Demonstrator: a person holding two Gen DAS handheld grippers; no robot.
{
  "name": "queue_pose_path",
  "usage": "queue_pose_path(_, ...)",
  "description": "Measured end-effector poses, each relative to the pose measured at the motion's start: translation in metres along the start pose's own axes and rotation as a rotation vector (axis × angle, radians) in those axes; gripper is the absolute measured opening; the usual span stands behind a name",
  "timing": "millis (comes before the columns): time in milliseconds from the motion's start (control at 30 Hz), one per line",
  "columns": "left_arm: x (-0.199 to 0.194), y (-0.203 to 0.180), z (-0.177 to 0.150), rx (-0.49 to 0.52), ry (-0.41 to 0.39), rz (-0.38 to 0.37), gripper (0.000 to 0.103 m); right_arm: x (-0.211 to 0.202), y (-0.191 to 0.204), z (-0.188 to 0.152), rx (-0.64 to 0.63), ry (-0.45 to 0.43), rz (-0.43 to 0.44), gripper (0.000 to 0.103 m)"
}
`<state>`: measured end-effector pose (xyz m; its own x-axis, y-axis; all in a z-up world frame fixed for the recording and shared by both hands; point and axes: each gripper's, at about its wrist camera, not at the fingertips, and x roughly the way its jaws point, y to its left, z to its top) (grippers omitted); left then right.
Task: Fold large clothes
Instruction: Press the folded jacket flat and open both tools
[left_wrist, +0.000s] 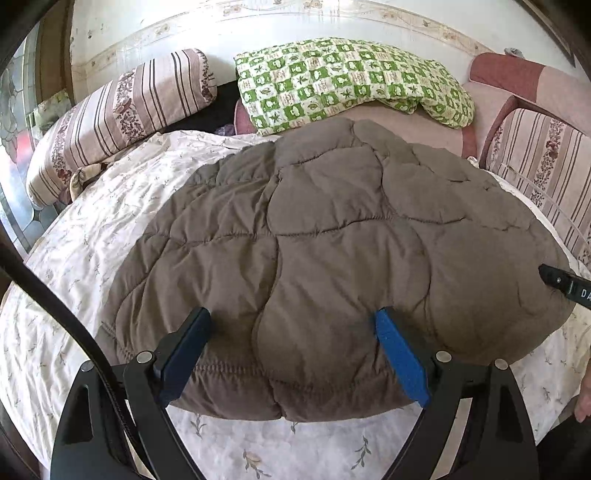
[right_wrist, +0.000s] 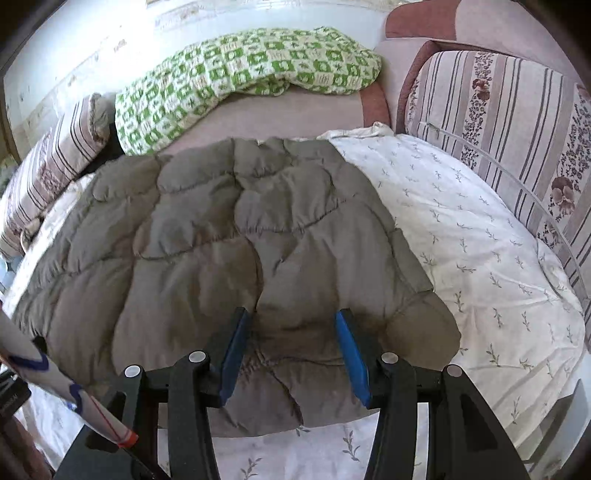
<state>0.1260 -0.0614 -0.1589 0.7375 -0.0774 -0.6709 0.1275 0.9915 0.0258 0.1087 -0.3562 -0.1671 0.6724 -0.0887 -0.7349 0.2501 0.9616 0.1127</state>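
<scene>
Both tools (left_wrist: 291, 317) (right_wrist: 293, 317) spread wide over quilted jacket (left_wrist: 332, 240).

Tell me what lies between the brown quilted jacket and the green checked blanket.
In the right wrist view, a bare strip of pink couch seat separates the jacket from the blanket; nothing else lies there.

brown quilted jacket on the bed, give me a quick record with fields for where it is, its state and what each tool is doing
garment: brown quilted jacket, spread flat
surface: white floral sheet on the bed
left tool: open, fingers astride the near hem
right tool: open, over the near hem, nothing gripped
behind: green checked blanket, striped cushion
fold state: no fold visible yet
</scene>
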Motion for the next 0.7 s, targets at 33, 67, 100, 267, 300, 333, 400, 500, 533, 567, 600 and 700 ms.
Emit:
queue_pose_path(33, 0.002, 0.0, 0.0, 0.0, 0.003, 0.0, 0.091, 0.004, 0.0, -0.001, -0.003, 0.009, -0.003, 0.055)
queue_pose_path(67, 0.003, -0.001, -0.001, 0.003, 0.004, 0.001, 0.091, 0.007, 0.0, -0.002, -0.005, 0.019, -0.004, 0.055)
queue_pose_path(100, 0.005, -0.002, -0.001, 0.01, 0.003, 0.002, 0.092, 0.011, 0.0, -0.003, -0.008, 0.028, -0.007, 0.056)
queue_pose_path(267, 0.007, -0.004, -0.004, 0.033, -0.004, 0.016, 0.092, 0.018, 0.002, -0.006, -0.031, 0.037, -0.027, 0.057)
queue_pose_path(300, 0.006, -0.004, -0.004, 0.031, -0.008, 0.015, 0.092, 0.017, 0.003, -0.007, -0.032, 0.035, -0.029, 0.057)
queue_pose_path(333, 0.006, -0.003, -0.004, 0.027, -0.011, 0.013, 0.092, 0.016, 0.004, -0.007, -0.034, 0.028, -0.035, 0.058)
queue_pose_path(400, 0.004, -0.001, -0.003, 0.017, -0.014, 0.009, 0.092, 0.009, 0.008, -0.007, -0.038, -0.006, -0.045, 0.058)
queue_pose_path(500, -0.002, 0.002, -0.001, 0.001, -0.027, 0.003, 0.092, -0.011, 0.022, -0.007, -0.077, -0.101, -0.017, 0.058)
queue_pose_path(533, -0.005, 0.003, -0.001, -0.005, -0.035, 0.004, 0.092, -0.017, 0.029, -0.007, -0.095, -0.134, -0.003, 0.058)
queue_pose_path(567, -0.007, 0.004, 0.0, -0.007, -0.04, 0.007, 0.092, -0.022, 0.035, -0.008, -0.114, -0.158, 0.011, 0.058)
queue_pose_path(600, -0.008, 0.005, 0.0, -0.007, -0.043, 0.01, 0.092, -0.026, 0.044, -0.008, -0.138, -0.169, 0.047, 0.058)
queue_pose_path(700, -0.01, 0.01, 0.0, -0.014, -0.049, 0.021, 0.092, -0.02, 0.063, -0.012, -0.184, -0.145, 0.103, 0.058)
